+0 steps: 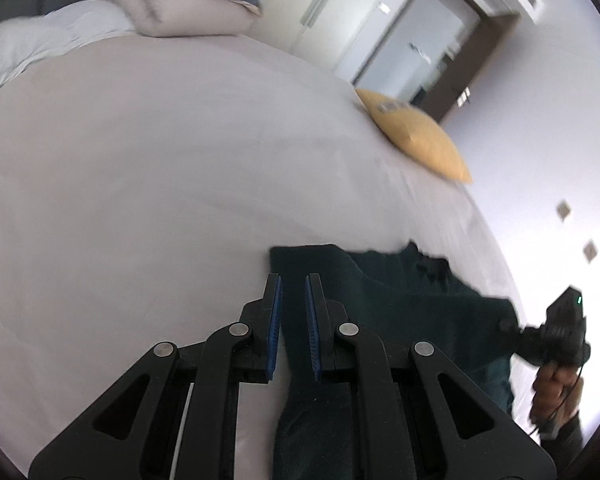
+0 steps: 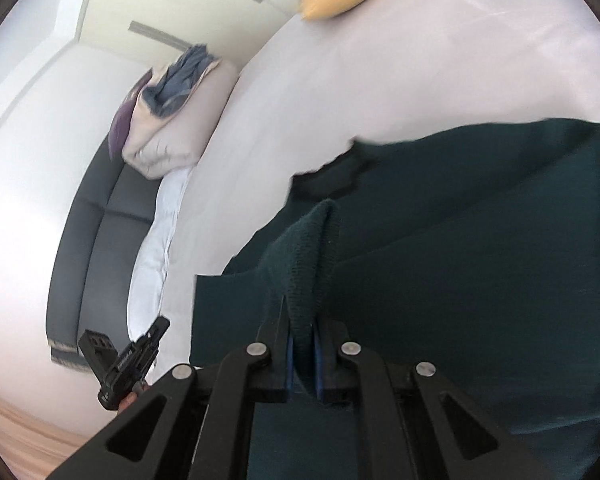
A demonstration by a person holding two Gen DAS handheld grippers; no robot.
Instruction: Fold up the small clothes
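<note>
A dark green knit garment (image 1: 400, 292) lies on the white bed (image 1: 160, 184). My left gripper (image 1: 293, 286) hovers over its left edge, jaws a little apart, nothing clamped between the blue pads. My right gripper (image 2: 300, 320) is shut on a raised fold of the same garment (image 2: 480, 260), pinching the ribbed edge between its pads. The right gripper also shows in the left wrist view (image 1: 560, 332), at the garment's right end. The left gripper shows small in the right wrist view (image 2: 128, 364).
A yellow pillow (image 1: 416, 136) lies at the bed's far right edge. A folded beige duvet with blue cloth on it (image 1: 172, 0) sits at the head of the bed, by a dark headboard (image 2: 96, 248). A doorway (image 1: 420, 40) is beyond.
</note>
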